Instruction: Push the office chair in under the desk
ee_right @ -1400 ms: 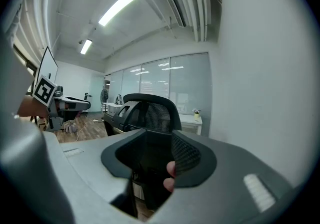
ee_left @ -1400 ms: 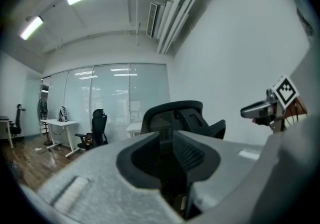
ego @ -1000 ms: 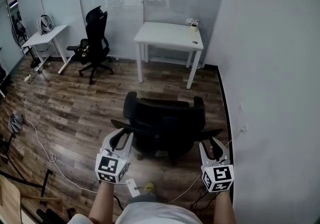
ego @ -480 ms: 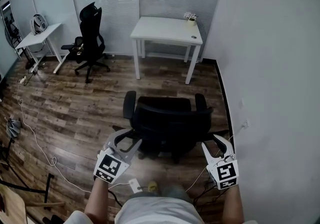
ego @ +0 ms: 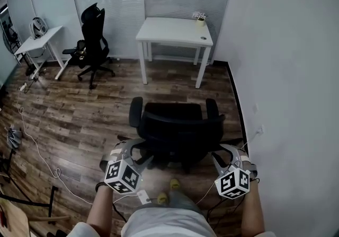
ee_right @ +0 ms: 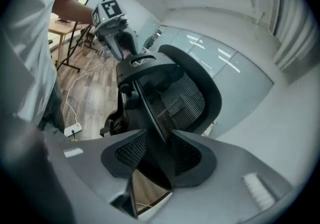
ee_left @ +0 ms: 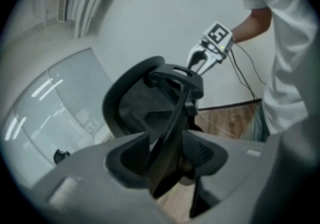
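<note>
On the wooden plank floor [ego: 79, 119], well short of the white rectangular desk [ego: 175, 32], the black mesh-backed office chair [ego: 177, 124] stands with its back to me and its seat facing the gap between the desk legs. My left gripper [ego: 132, 151] is opening, its jaws spreading around the curved black strut [ee_left: 172, 133] behind the backrest, which sits between them unpinched. My right gripper [ego: 228, 152] straddles the same frame from the other side, jaws apart and not clamping as far as I can see. With neither side gripping, I judge that a shove could slip off the frame or swivel the chair, sending it skewed toward the grey wall [ego: 286, 71] close on the right. The armrests look about as wide as the desk legs and may snag there. The white power strip [ego: 142, 197] and its cables by my feet could trip me as I step in.
</note>
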A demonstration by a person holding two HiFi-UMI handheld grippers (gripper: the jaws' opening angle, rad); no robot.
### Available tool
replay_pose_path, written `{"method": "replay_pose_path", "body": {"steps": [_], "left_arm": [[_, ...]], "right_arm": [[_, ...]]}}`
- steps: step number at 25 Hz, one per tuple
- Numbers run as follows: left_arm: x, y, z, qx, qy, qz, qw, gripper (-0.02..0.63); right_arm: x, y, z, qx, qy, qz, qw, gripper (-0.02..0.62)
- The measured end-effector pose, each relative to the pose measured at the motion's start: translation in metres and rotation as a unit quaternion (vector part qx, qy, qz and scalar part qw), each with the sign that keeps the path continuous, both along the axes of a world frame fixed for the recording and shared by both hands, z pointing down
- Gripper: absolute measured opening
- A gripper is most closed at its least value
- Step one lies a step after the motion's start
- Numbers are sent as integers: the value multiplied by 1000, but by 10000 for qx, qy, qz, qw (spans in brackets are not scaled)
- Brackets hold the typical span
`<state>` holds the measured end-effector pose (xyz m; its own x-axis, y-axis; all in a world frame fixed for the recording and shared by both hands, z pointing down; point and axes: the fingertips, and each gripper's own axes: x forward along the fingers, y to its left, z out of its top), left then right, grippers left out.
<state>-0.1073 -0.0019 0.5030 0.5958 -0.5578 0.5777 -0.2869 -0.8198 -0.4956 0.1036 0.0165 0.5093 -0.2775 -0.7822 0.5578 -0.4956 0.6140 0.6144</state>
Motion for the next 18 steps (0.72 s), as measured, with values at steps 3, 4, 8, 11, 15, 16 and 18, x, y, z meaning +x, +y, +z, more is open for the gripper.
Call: {"method": "replay_pose_path", "body": {"steps": [3,4,8,11,15,16,18], "left_arm": [[4,-6,11,108,-703,154,9974,210],[6,-8,14,142,-862,196,9960,210],[10,-13,25,273,-1410,379,9889,204],[15,-19,27,381,-1716,455,9834,181],[16,-26,31,432,-1956,529,9783,166],[16,-27,31,429,-1980,554,9777,164],[16,-26,33,411,-2018,583,9768,161]], "right_arm": [[3,-6,3,-25,465,-178,9988,144],[3,-7,3,-41,613,-252,9978,144],[0,-9,10,-132,1107,-518,9924,144],[1,-12,8,-230,1201,-623,9905,144],[1,-18,10,-396,1369,-788,9866,144],[1,-19,11,-473,1407,-832,9854,143],[0,-18,15,-599,1490,-899,9829,144]]}}
